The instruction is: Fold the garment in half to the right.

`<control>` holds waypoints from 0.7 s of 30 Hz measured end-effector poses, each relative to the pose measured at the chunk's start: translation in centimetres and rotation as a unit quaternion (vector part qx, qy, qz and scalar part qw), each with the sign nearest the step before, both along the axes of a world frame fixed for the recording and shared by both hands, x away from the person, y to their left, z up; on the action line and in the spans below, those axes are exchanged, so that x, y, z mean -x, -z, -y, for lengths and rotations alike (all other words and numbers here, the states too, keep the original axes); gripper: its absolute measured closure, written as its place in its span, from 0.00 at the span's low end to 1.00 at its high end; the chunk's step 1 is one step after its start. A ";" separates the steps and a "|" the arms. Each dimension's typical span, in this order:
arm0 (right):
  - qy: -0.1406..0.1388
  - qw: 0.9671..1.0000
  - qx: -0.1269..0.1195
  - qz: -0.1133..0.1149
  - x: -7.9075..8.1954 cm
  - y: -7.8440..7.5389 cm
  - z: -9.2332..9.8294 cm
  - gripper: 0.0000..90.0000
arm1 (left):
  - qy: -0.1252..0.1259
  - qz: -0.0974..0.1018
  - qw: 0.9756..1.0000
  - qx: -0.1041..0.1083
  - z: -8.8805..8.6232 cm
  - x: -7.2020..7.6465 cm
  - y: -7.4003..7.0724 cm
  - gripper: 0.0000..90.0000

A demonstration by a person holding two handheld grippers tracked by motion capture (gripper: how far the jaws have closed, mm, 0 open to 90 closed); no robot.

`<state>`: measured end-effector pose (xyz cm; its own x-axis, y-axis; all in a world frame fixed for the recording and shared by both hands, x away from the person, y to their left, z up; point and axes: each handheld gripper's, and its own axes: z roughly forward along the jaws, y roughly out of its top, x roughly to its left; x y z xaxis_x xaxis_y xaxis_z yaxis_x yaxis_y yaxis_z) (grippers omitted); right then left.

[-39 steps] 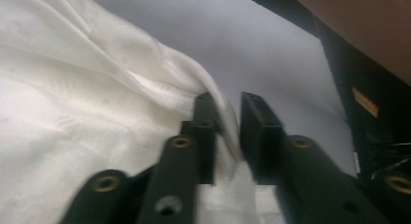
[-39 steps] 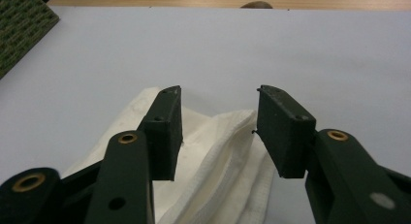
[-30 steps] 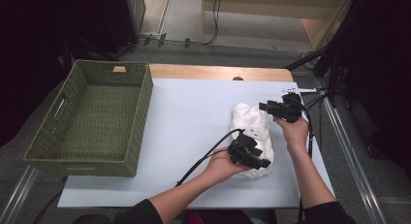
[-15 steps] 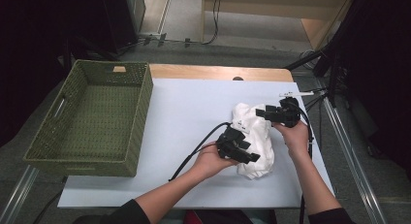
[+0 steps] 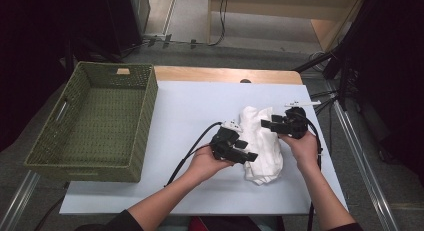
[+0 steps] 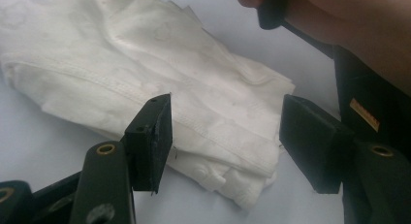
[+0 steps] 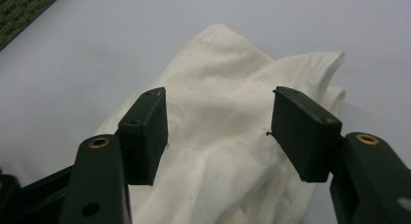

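A folded white cloth (image 5: 264, 143) lies on the right part of the white table sheet (image 5: 190, 103). My left gripper (image 5: 248, 150) hovers at the cloth's left edge, pointing right. In the left gripper view its jaws (image 6: 225, 132) stand apart above the cloth (image 6: 145, 64), pads clear of it. My right gripper (image 5: 266, 125) is over the cloth's upper right, pointing left. Its jaws (image 7: 218, 122) are also apart, with the cloth (image 7: 218, 78) beneath them and untouched. Both pairs of jaws have just been opening, with nothing gripped.
A green woven basket (image 5: 150, 98) with nothing in it stands at the table's left. Wooden table edge (image 5: 225, 75) runs along the back. A black stand (image 5: 345, 76) and cables sit past the right edge. Bare sheet lies between basket and cloth.
Both pairs of jaws stand wider than before. The left gripper has drawn back leftward off the cloth's lower part. The right gripper has shifted slightly down and left over the cloth.
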<state>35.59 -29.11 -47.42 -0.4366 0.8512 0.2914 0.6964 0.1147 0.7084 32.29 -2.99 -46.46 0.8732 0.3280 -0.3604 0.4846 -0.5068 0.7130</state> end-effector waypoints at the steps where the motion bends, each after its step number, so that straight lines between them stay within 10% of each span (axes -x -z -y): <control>1: -0.001 1.000 -0.001 0.001 0.2 -0.1 0.0 0.40 | -0.003 0.001 1.000 0.002 -0.1 -0.1 -0.1 0.41; 21: -0.019 1.000 0.010 0.002 3.6 0.3 -0.5 0.40 | -0.039 0.013 0.999 0.001 -2.6 -1.8 -0.3 0.41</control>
